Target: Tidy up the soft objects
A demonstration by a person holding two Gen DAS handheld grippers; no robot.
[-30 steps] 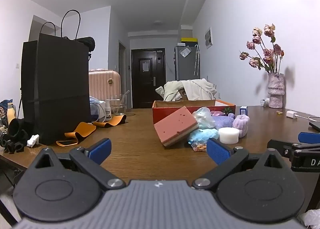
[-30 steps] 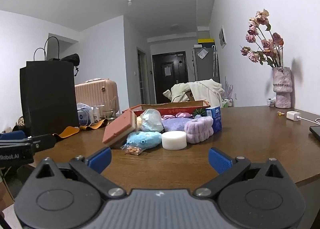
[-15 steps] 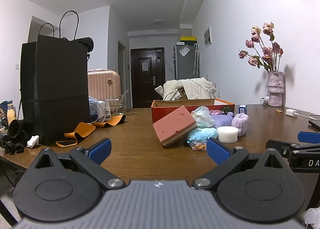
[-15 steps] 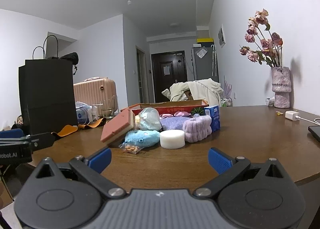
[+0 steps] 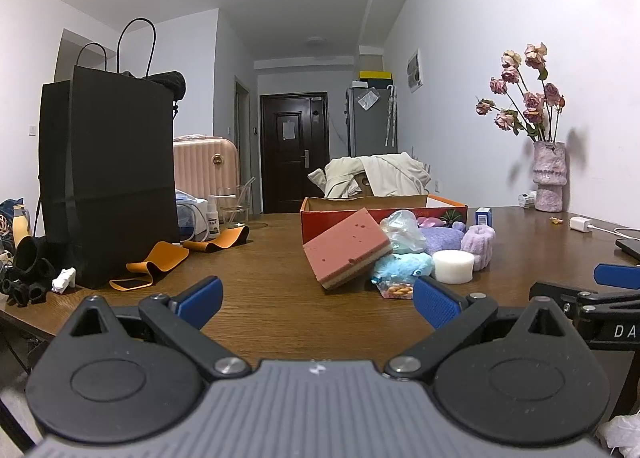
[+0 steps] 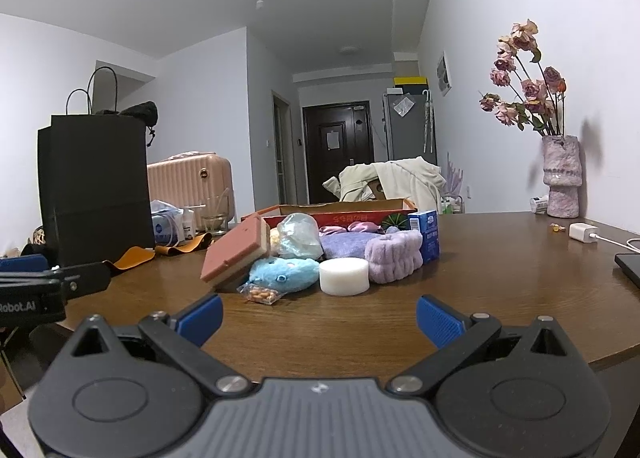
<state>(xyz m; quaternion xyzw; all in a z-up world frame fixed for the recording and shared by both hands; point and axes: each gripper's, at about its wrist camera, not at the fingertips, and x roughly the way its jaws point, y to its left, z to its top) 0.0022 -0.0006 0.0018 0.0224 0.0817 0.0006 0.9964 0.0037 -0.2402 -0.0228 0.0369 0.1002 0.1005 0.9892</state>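
on table: pink sponge (image 5: 347,248) leans on red box (image 5: 320,213) | both claws apart, empty | view barely shifted since 0.5 s ago

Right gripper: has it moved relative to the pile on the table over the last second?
Yes. In its own view the white foam cylinder and wooden table sit lower and larger, so the open right gripper has edged forward.

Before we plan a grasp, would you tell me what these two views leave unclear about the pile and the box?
- Red box interior: both views sit too low, and its wall hides the contents.
- Blue plush toy: left view, pink sponge covers part.
- Purple towel: right view, clear bag and purple headband overlap it.
- Snack packet: label too small.
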